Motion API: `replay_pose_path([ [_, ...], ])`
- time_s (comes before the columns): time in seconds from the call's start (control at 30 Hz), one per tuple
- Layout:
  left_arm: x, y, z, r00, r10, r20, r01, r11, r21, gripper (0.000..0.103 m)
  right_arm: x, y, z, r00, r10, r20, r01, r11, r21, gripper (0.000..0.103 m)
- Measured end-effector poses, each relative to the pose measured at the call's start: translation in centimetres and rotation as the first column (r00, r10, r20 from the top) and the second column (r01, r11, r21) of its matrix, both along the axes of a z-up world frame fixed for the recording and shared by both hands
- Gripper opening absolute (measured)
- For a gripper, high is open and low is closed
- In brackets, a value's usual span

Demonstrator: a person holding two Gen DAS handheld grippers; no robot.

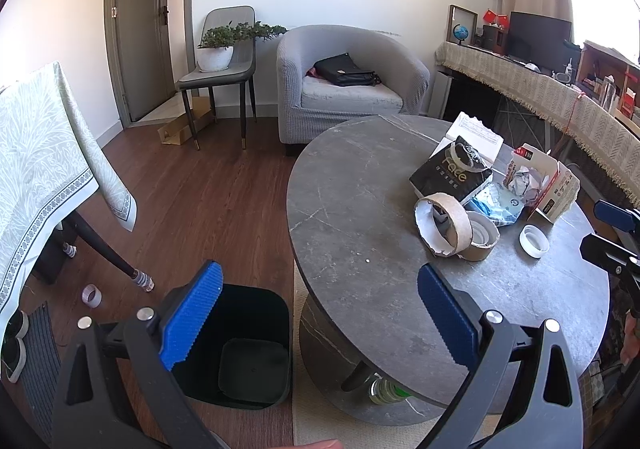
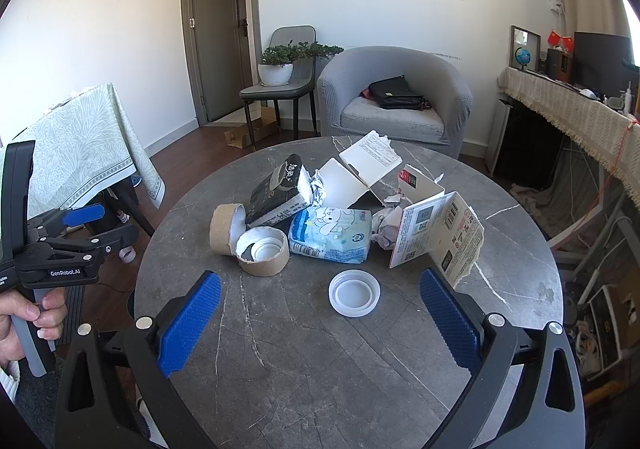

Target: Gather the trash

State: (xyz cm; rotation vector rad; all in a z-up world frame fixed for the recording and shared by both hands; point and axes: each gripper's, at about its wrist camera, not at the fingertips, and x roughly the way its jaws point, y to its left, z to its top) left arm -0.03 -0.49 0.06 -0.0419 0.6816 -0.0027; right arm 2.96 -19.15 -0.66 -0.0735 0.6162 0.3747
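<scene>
A pile of trash lies on the round grey table [image 2: 280,349]: two cardboard tape rolls [image 2: 250,237], a black tissue pack [image 2: 276,193], a blue tissue pack [image 2: 332,233], torn white cartons [image 2: 436,237], crumpled paper [image 2: 384,225] and a white plastic lid [image 2: 354,293]. My right gripper [image 2: 320,321] is open and empty over the table, just short of the lid. My left gripper [image 1: 320,317] is open and empty, above the table's left edge and the black bin [image 1: 240,345] on the floor. The pile also shows in the left wrist view [image 1: 472,193].
A grey armchair [image 2: 396,97] with a black bag stands behind the table. A chair with a potted plant [image 2: 280,65] is by the door. A cloth-covered table [image 1: 44,153] stands at left, a cluttered counter [image 1: 560,89] at right. A tape roll [image 1: 91,295] lies on the floor.
</scene>
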Motion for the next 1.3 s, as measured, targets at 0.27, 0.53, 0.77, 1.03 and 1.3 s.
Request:
replay_pose_path([
  [0.27,-0.02,0.01,-0.05,1.0,0.002,0.0,-0.002,1.0,0.001,0.1,-0.1,0.02,0.1,1.0,-0.001,0.0,0.001,1.0,-0.002,0.1],
  [0.53,0.0,-0.09,-0.15,1.0,0.003,-0.003,-0.003,1.0,0.0,0.1,-0.16,-0.38,0.18,1.0,-0.003,0.0,0.003,1.0,-0.001,0.1],
  [0.77,-0.05,-0.04,-0.12,1.0,0.004,-0.006,-0.004,1.0,-0.007,0.1,-0.18,-0.24,0.2,1.0,0.0,0.001,0.0,1.0,-0.003,0.1],
  [1.03,0.09,0.14,-0.12,1.0,0.004,-0.009,-0.004,1.0,-0.011,0.1,-0.18,-0.24,0.19,1.0,0.0,0.0,0.0,1.0,-0.003,0.1],
  [1.3,0.11,0.13,-0.1,1.0,-0.004,-0.008,0.004,1.0,-0.022,0.1,-0.05,-0.15,0.12,1.0,0.002,-0.003,-0.002,1.0,-0.006,0.1],
])
